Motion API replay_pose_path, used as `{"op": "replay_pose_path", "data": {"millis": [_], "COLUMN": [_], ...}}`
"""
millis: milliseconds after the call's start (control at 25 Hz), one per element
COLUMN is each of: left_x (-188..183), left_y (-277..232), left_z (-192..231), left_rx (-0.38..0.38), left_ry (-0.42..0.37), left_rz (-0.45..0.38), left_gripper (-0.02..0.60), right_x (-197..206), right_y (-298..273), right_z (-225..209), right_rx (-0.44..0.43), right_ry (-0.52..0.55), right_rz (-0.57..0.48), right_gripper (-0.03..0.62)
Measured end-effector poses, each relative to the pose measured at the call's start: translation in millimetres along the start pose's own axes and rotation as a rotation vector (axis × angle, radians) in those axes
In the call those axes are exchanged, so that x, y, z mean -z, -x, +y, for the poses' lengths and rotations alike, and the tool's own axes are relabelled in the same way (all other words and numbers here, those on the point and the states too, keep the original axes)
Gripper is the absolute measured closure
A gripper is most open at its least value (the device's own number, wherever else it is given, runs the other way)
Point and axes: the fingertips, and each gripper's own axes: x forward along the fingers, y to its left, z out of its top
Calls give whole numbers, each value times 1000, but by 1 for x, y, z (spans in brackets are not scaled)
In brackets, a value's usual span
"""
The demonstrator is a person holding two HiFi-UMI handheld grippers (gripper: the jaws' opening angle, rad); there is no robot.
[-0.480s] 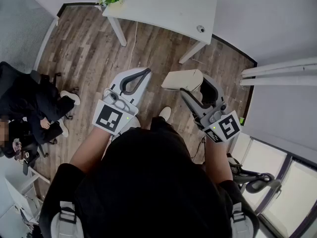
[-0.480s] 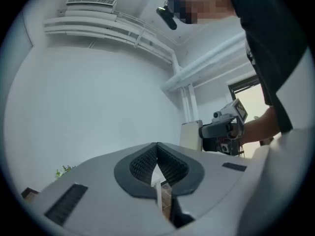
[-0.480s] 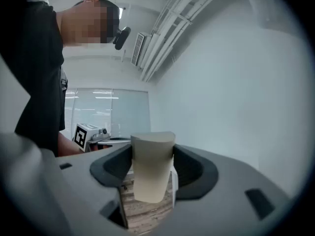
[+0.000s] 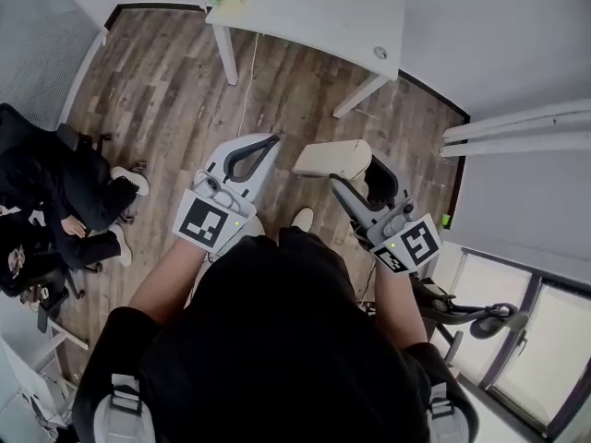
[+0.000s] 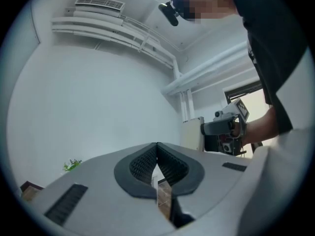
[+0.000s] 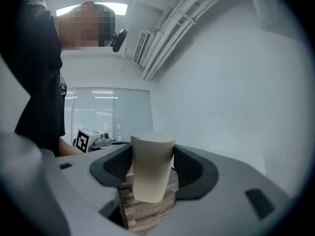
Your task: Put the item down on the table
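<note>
- Right gripper view: I read the right gripper clamped on a cream, tapered paper cup, with its pads against both sides of the cup.
- Left gripper view: I read the left gripper with jaws pressed together and nothing between them.
- Head view: the cup hangs over the brown wood-plank floor, well apart from the white rectangular table.

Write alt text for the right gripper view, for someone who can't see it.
A beige cup is gripped between the right tongs, above wood flooring. Behind it is a white wall; to the left, a window and a person in a dark shirt.
</note>
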Motion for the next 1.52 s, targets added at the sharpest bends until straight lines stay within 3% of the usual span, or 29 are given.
{"op": "replay_pose_path", "data": {"millis": [360,640,840,1520], "left_x": [-15,-21,-22,-31], "left_y": [17,8,-19,-176], "left_z": [14,18,33,82], "left_rx": [10,22,15,-34], "left_ry": [-23,-14,-9,-61], "left_rz": [-39,-49,-58,-11], "left_gripper": [587,588,588,588], "right_x": [-25,-43,-43,-62], "right_y": [-23,-25,-33,-62], "right_z": [15,-1,-34,-201], "right_rx": [10,62,89,32], "right_ry": [-8,7,18,-11], "right_rz": [-92,-113,-99,-141], "right_gripper": [327,327,327,327]}}
